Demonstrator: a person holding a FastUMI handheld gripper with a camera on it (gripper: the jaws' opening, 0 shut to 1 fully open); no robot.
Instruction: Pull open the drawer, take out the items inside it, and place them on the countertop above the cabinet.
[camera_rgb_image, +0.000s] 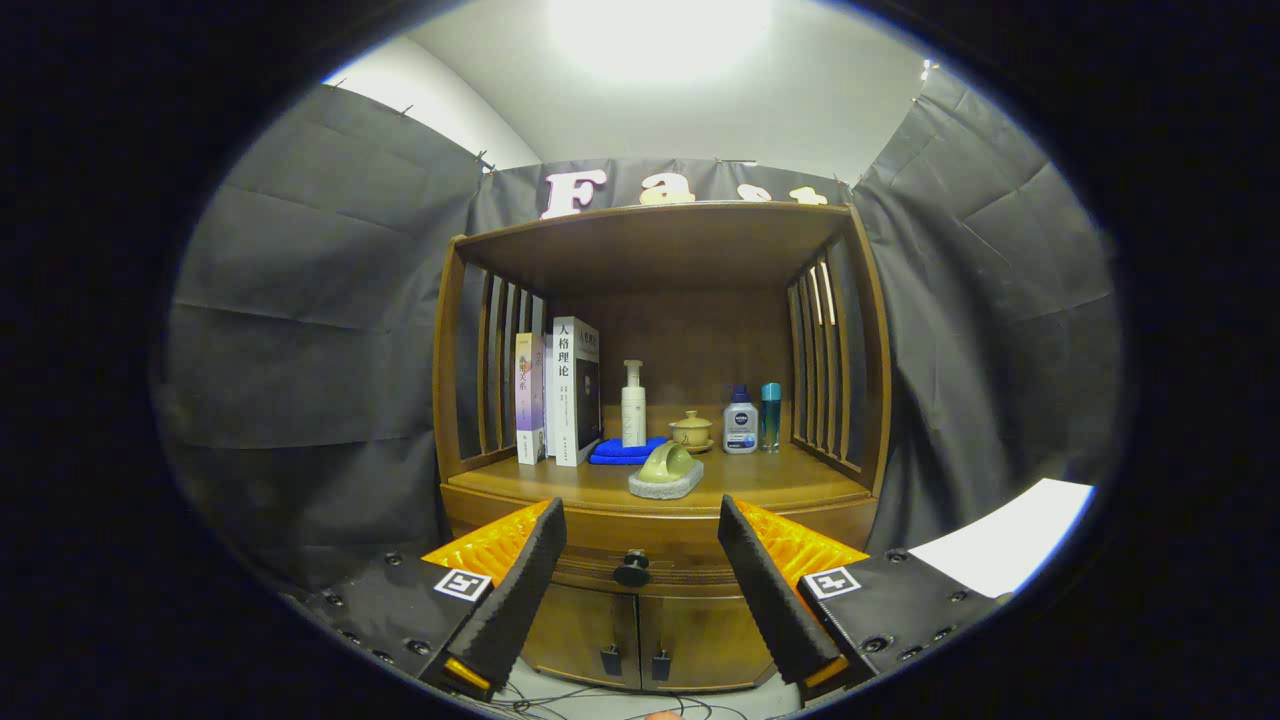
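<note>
Drawer: drawer (640, 560) sits shut, flush in the cabinet (640, 630) front just under the front edge of the surface (760, 485); what lies inside cannot be seen.
Knob: dark round knob (632, 568) at the middle of the drawer front — the one place to take hold for a pull.
Tool: tool (640, 575) has its fingers spread wide apart and clasps nothing; the knob lies between them and a little beyond, so the tool looks lined up on it.
Surface: already carries a pale soap dish on a grey pad (666, 472) near the front edge, a blue cloth (625, 450) behind it, books (560, 395) upright at the left rear, a white pump bottle (633, 405), a small lidded cup (691, 430), and two small bottles (752, 420) at the right rear.
Free room: bare wood along the front edge, left and right of the dish — likely room for more things.
Stage: a shut drawer and a loaded surface fit either a drawer yet to be pulled, or one emptied and pushed back; the view does not settle it.
Doors: two cabinet doors (640, 640) below the drawer, closed.
</note>
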